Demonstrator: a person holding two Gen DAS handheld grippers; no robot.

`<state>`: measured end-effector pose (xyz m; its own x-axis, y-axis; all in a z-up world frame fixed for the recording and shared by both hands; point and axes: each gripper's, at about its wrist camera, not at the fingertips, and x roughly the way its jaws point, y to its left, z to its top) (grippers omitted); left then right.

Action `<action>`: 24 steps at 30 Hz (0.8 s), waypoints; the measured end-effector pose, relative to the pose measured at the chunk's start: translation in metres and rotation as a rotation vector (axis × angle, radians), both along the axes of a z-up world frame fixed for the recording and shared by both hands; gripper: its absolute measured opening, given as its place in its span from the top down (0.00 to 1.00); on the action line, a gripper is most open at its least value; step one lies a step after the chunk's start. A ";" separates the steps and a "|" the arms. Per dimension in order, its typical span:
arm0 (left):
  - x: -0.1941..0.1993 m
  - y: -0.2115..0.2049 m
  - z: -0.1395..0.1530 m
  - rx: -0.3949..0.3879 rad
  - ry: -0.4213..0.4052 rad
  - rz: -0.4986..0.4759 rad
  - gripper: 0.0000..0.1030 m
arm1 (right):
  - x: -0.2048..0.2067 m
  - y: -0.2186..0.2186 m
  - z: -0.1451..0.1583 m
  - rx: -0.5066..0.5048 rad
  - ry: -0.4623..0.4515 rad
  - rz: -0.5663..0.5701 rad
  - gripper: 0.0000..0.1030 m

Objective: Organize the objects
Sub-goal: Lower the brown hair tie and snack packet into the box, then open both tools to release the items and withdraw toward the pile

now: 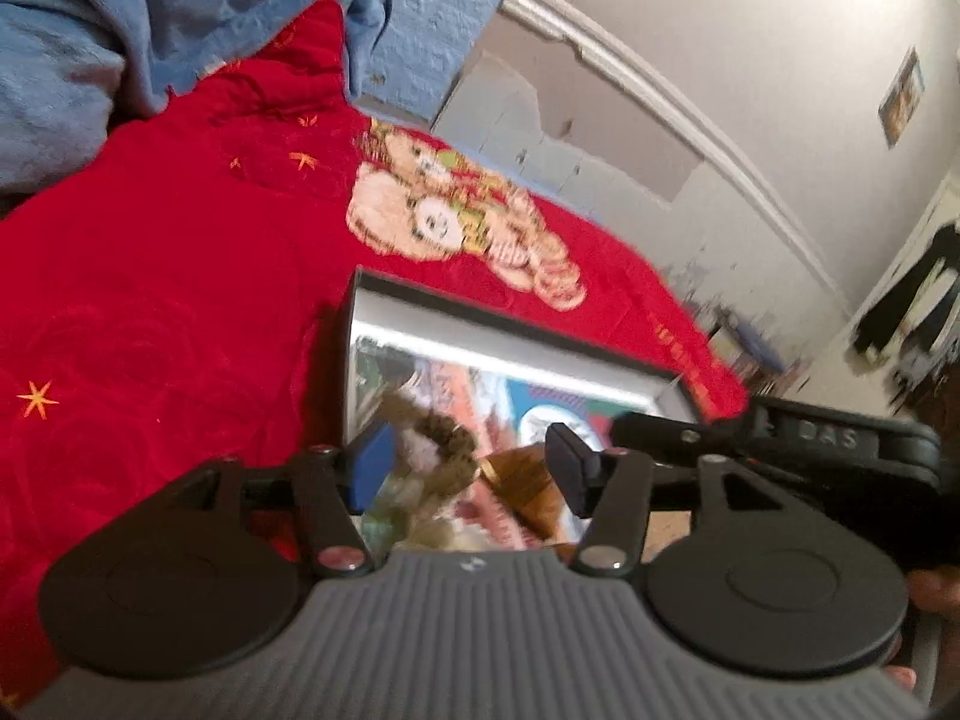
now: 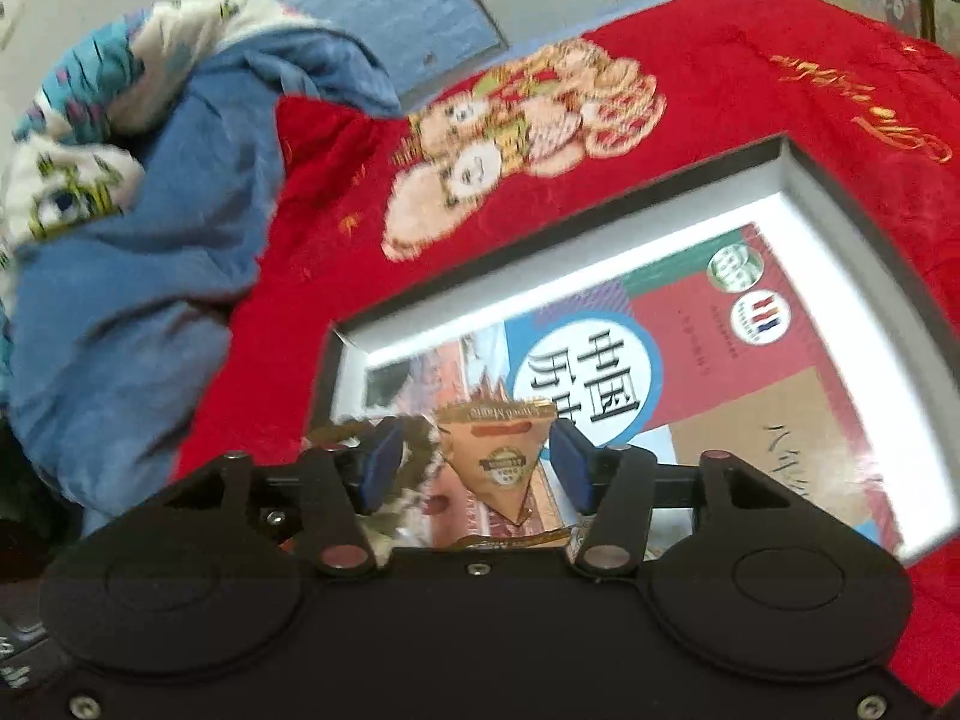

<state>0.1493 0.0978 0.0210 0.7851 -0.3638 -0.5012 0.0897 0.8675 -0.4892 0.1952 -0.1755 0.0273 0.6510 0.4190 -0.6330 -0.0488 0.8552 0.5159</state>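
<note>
Far to your left, a rumpled blue quilt [image 2: 150, 228] is heaped on the red blanket [image 1: 168, 300], whose teddy-bear print [image 2: 516, 138] sits just beyond the box. The shallow box [image 2: 852, 204], black outside and white inside, lies open on that blanket with a colourful book [image 2: 720, 360] flat on its floor.

Your left gripper [image 1: 471, 468] hangs over the near left end of the box with its jaws parted; a fuzzy brown-and-cream plush toy [image 1: 432, 450] lies in the box between the blue pads, and neither pad presses on it. The view is blurred, so you cannot make out the toy's shape.

Just right of the toy, a triangular brown snack packet [image 2: 498, 456] lies on the book, its point toward you. Your right gripper [image 2: 480, 462] straddles it with jaws released, both pads standing clear of its edges. In the left view, the right gripper's black body comes in from the right edge, beside the box's near right corner.
</note>
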 end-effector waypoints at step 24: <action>-0.123 -0.139 0.064 0.254 -0.176 -0.165 0.20 | -0.188 -0.153 0.063 -0.076 -0.202 -0.275 0.21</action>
<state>0.0259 -0.0412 0.0853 0.8086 -0.3739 -0.4543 0.3026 0.9265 -0.2239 0.0069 -0.3282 0.0906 0.8483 0.1667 -0.5025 0.0943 0.8863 0.4533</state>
